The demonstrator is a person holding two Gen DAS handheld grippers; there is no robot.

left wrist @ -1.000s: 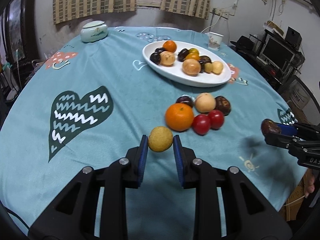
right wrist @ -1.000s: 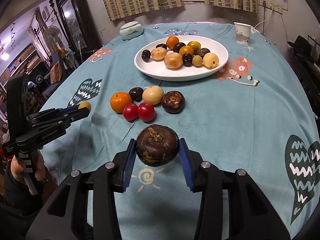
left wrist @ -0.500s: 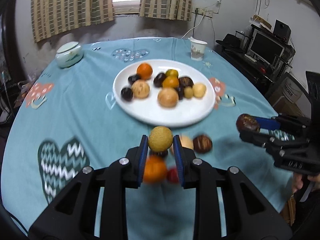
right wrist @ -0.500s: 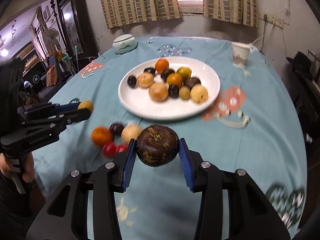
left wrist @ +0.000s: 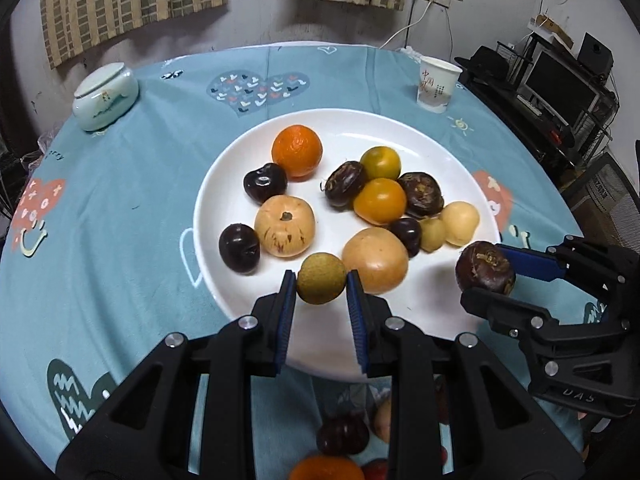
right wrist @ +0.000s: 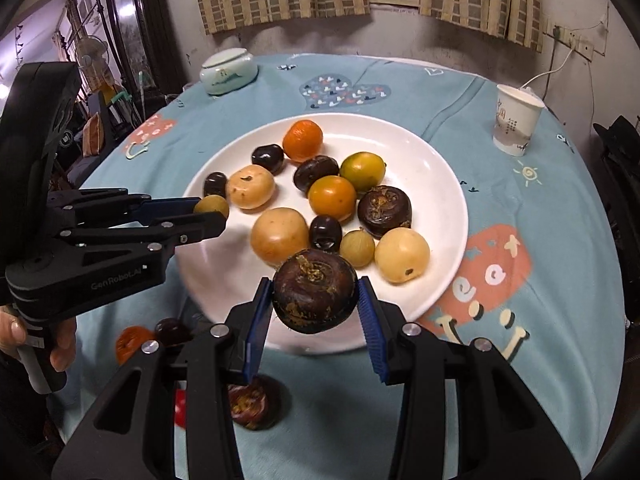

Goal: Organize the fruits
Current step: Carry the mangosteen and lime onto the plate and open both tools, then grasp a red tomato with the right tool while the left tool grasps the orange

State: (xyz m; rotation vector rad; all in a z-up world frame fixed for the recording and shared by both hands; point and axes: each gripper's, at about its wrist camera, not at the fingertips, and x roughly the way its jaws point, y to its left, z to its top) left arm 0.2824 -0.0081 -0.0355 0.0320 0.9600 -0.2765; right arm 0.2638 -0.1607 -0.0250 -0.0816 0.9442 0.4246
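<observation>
My left gripper (left wrist: pixel 321 286) is shut on a small yellow-green round fruit (left wrist: pixel 321 283), held over the near rim of the white plate (left wrist: pixel 240 152). My right gripper (right wrist: pixel 315 294) is shut on a dark brown water chestnut (right wrist: pixel 315 291), above the plate's (right wrist: pixel 444 184) near edge. Each gripper shows in the other's view: the right one (left wrist: pixel 486 268) at the plate's right side, the left one (right wrist: pixel 210 210) at its left side. The plate holds several fruits: an orange (left wrist: pixel 297 151), dark chestnuts, pale round ones and yellow-orange ones.
Several loose fruits lie on the teal cloth below the grippers, among them an orange (right wrist: pixel 132 342) and a dark chestnut (right wrist: pixel 252 404). A paper cup (left wrist: pixel 436 85) stands at the far right, a lidded celadon jar (left wrist: pixel 105 96) at the far left. A hand (right wrist: pixel 60 344) grips the left handle.
Both grippers have carried their fruits forward from the loose pile near the table's front to just over the plate's near rim. The pile now lies beneath and behind the fingers.
</observation>
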